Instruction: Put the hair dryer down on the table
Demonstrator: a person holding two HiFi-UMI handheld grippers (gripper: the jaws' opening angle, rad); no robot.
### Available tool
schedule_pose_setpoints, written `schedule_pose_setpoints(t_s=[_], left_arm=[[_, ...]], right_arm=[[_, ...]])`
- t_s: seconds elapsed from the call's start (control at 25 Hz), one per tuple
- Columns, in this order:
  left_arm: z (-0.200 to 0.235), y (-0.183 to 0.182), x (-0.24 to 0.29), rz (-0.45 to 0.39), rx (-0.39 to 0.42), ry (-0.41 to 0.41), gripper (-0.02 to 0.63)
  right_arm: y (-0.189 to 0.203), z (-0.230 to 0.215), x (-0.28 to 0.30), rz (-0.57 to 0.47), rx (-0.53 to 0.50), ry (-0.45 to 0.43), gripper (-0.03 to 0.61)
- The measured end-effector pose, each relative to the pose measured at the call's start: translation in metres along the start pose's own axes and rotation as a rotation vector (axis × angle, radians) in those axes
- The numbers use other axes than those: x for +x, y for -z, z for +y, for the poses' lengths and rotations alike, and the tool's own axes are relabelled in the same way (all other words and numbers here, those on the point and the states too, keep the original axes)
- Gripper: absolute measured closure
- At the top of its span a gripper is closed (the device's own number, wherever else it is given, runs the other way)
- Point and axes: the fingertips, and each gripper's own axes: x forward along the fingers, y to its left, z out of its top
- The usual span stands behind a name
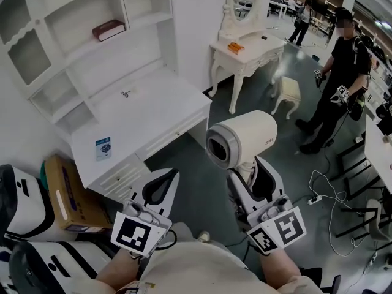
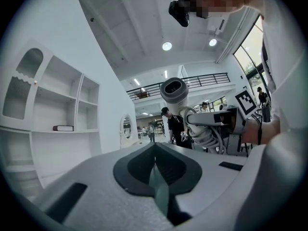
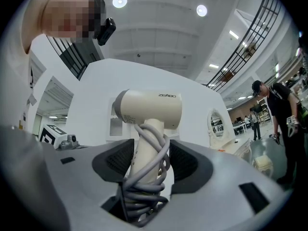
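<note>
The right hand-held gripper (image 3: pixel 150 154) is clenched on the handle (image 3: pixel 144 146) of the hair dryer (image 1: pixel 240 138). The dryer stands upright above the jaws, barrel roughly level, with its round end grille turned back toward the person. A grey cord (image 3: pixel 144 189) is wound in loops around the handle, so the jaw pads bear partly on cord and partly on plastic. The left hand-held gripper (image 2: pixel 155 163) is closed on nothing, its two pads meeting edge to edge, and it hangs just to the left of the right one.

The hair dryer is in the air over the floor, not yet on the white desk (image 1: pixel 153 112). The desk lies ahead and to the left of the right hand-held gripper, beyond the left one. Its top is mostly bare, with a small blue leaflet (image 1: pixel 103 147) near the closer edge and a book (image 1: pixel 109 29) on a shelf above.

The body looks like hard, smooth plastic: stiff and probably fairly light. It is likely top-heavy, though, since the barrel sits well above the grip and would tend to tip. The handle is the sensible place to hold it. The coiled cord adds some friction but is springy and could shift under the pads. The dryer will likely not stand on the handle end, so it is safer laid on its side before the jaws let go.
</note>
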Motion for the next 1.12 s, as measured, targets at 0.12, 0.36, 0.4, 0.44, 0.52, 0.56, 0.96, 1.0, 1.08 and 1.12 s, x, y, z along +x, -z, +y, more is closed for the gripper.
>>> schedule_pose_setpoints(t_s=[0.12, 0.36, 0.4, 0.44, 0.52, 0.56, 0.96, 1.0, 1.08, 1.12], left_arm=[[0.001, -0.001, -0.003, -0.003, -0.011, -0.016, 0.598], [0.007, 0.000, -0.009, -0.013, -0.014, -0.047, 0.598], [0.009, 0.000, -0.009, -0.017, -0.014, -0.051, 0.599], [0.011, 0.001, -0.008, -0.020, -0.014, -0.053, 0.598], [0.013, 0.004, -0.006, -0.023, -0.013, -0.055, 0.599], [0.015, 0.005, -0.004, -0.023, -0.014, -0.055, 0.598], [0.052, 0.027, 0.029, -0.038, -0.030, -0.074, 0.598], [0.059, 0.029, 0.033, -0.045, -0.023, -0.076, 0.599], [0.072, 0.032, 0.042, -0.054, -0.011, -0.075, 0.600], [0.077, 0.033, 0.046, -0.051, -0.013, -0.072, 0.599]], right_arm=[[-0.002, -0.001, 0.001, -0.006, -0.006, -0.007, 0.345], [-0.004, 0.001, 0.007, -0.014, -0.014, -0.032, 0.345], [-0.003, 0.001, 0.009, -0.014, -0.014, -0.035, 0.345], [-0.002, 0.001, 0.011, -0.014, -0.015, -0.038, 0.345], [0.001, 0.000, 0.014, -0.013, -0.017, -0.041, 0.345], [0.003, -0.001, 0.016, -0.013, -0.019, -0.043, 0.345], [0.021, -0.024, 0.055, -0.010, -0.030, -0.044, 0.345], [0.022, -0.027, 0.061, -0.010, -0.031, -0.042, 0.345], [0.026, -0.032, 0.073, -0.003, -0.042, -0.040, 0.345], [0.028, -0.034, 0.079, 0.002, -0.049, -0.038, 0.345]])
